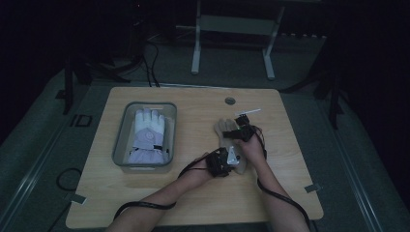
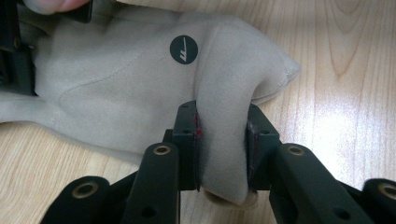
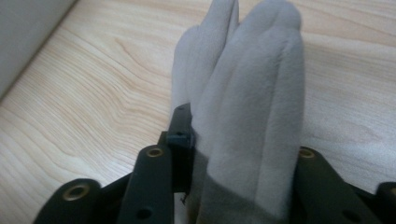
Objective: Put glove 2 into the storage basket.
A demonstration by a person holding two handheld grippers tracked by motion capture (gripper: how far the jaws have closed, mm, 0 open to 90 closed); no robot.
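Wooden table (image 1: 145, 203), pale grain, lit dimly. Grey bin (image 1: 119, 140) well off to the left of both claws, holding a white glove (image 1: 147, 135) laid flat inside. Beige glove (image 1: 225, 128) flat on the table right of the bin, lying between and under the two claws, apart from the bin.

Left gripper (image 2: 222, 140) at the cuff end: jaws clamped on a raised fold of the beige glove (image 2: 116, 79), cloth bunched and pinched between the pads, round dark logo just beyond the jaws. Right gripper (image 3: 233, 135) at the finger end: jaws closed onto the glove's fingers (image 3: 254, 93), which rise straight ahead between them; the far pad hidden behind the cloth.

Handling, judged: light, soft, fully limp, napped fabric with fair friction, not fragile. No stiffness to carry its own shape; sagging between the two holds to be expected once lifted. Thin single layers likely to slip from the pads; doubled folds or the seamed cuff edge preferred as holds. Present two-end grip suitable for a level lift toward the bin.
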